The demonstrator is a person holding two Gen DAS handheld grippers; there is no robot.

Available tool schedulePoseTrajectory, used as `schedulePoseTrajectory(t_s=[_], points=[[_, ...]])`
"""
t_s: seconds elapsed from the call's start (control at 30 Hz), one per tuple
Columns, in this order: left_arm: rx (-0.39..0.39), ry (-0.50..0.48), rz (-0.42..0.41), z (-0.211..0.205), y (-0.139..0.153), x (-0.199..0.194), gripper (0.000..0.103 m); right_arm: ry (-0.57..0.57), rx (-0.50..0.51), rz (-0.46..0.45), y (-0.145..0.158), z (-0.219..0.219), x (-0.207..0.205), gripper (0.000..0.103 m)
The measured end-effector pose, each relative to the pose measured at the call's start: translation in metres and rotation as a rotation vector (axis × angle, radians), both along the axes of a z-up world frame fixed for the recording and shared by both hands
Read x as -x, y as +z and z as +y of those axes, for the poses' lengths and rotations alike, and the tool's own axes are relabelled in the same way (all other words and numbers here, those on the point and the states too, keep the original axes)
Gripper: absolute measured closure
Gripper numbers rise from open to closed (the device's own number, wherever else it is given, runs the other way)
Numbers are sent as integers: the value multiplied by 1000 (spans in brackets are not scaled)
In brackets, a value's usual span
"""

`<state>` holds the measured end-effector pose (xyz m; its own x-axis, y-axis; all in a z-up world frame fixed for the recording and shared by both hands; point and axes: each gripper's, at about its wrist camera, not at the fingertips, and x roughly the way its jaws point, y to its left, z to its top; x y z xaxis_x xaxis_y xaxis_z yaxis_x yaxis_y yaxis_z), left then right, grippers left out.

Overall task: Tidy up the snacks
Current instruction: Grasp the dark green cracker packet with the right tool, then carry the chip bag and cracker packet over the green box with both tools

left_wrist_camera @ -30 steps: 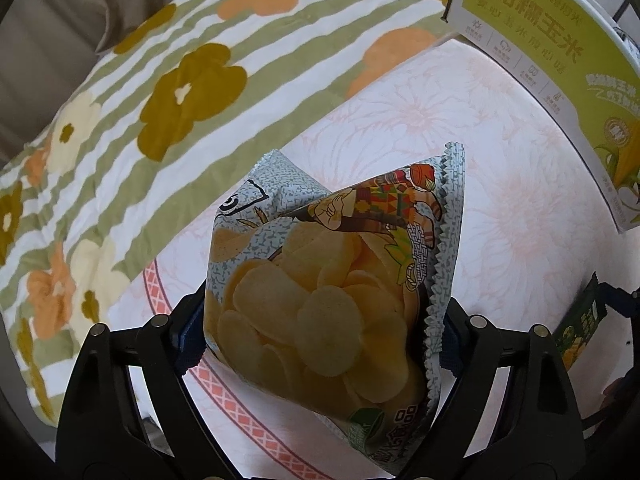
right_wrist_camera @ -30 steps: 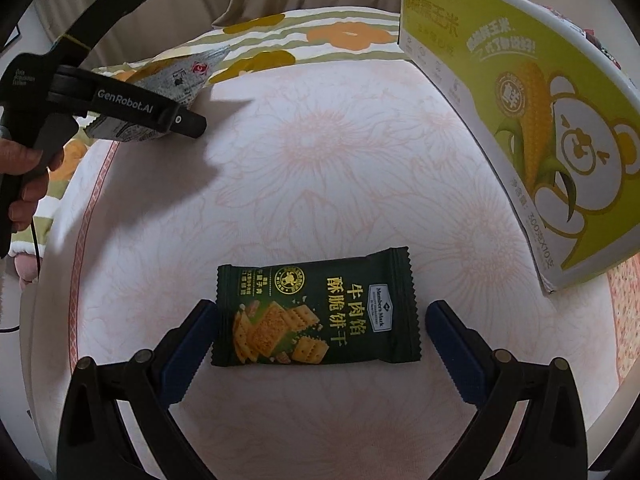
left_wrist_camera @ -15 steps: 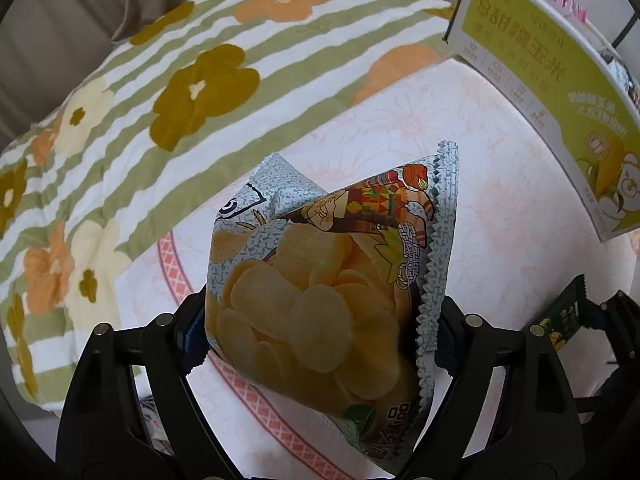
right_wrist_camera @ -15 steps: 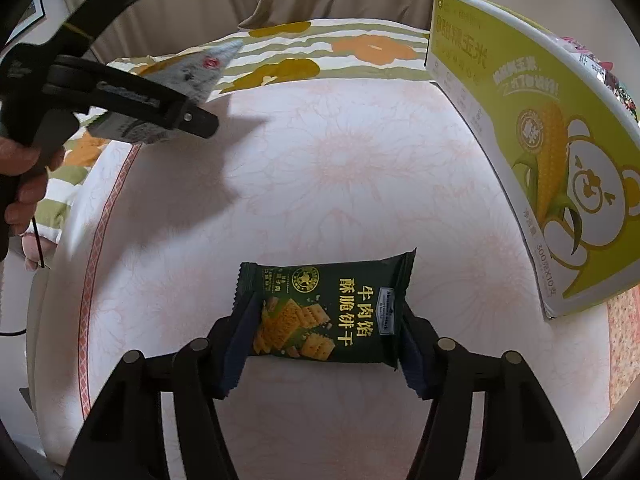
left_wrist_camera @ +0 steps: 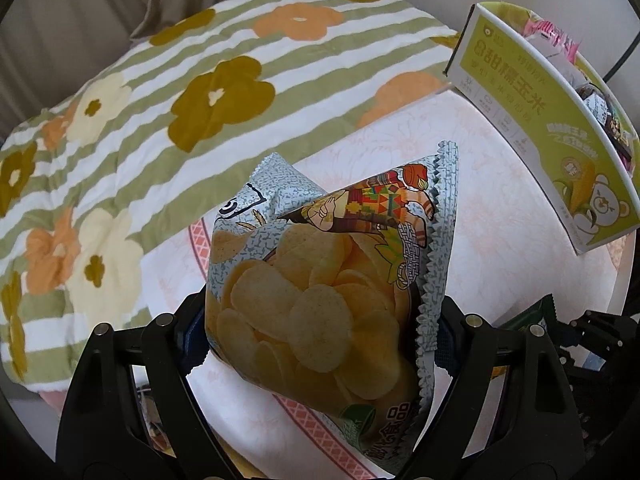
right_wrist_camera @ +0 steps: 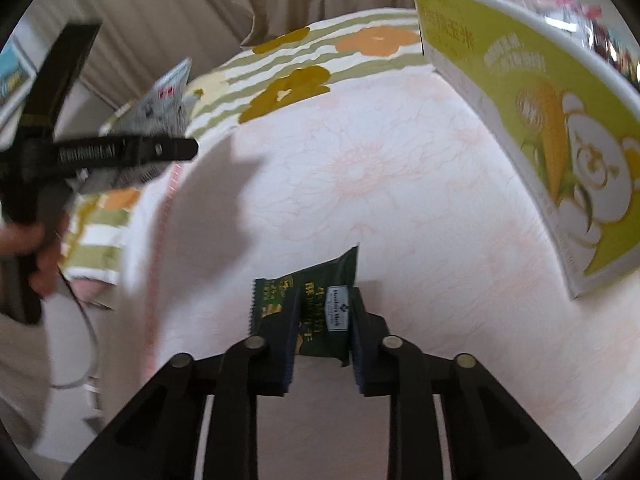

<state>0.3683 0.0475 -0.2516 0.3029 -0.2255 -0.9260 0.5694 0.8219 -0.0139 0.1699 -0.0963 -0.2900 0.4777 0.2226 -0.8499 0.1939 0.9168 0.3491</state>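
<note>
My left gripper [left_wrist_camera: 320,332] is shut on a grey chip bag [left_wrist_camera: 320,280] printed with potato chips and holds it above the pink tablecloth [left_wrist_camera: 500,208]. My right gripper [right_wrist_camera: 322,320] is shut on a dark green cracker packet [right_wrist_camera: 316,304], squeezed and lifted off the cloth. The green packet's corner also shows at the right in the left wrist view [left_wrist_camera: 532,316]. The left gripper with the chip bag [right_wrist_camera: 160,120] shows at the left in the right wrist view. A yellow-green corn box [left_wrist_camera: 532,120] holding several snack packs stands at the right, also in the right wrist view [right_wrist_camera: 540,112].
A striped floral blanket [left_wrist_camera: 180,120] lies behind and left of the table. Beige curtains [right_wrist_camera: 180,20] hang at the back. The table's red-patterned cloth border [left_wrist_camera: 200,240] runs under the chip bag. A person's hand [right_wrist_camera: 44,248] holds the left gripper's handle.
My right gripper closed on the green cracker packet and lifted it, crumpling it. My left gripper rose with the chip bag, and both moved nearer the box.
</note>
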Motion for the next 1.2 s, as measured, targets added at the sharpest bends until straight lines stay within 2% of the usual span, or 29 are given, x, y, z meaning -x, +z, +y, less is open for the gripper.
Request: schedulePoseTrajectory(t_s=[0.07,0.27,0.4,0.7,0.9,1.0,1.2], points=[[3,2,0,2,1,2,19,6,-45,-6,1,-1,-1,88],[4,3,-2,4,3,6,19,21,-60,-2,1,1,-2,88],[9,9,-7,7,6,9,19,20,-148,-25,8,-4,-1,93],[34,31,-38,7,32,19,19,44,-138,-107,44,-10,-1,95],[61,20,-64,-2,60,26,19,20,-104,-193,87,-27,2,95],[80,-1,-79,-12,78,29,20,-8,-72,-254,122,-47,4,95],[124,-27,-141,-51,126,36,20,-38,2,-346,175,-92,4,95]])
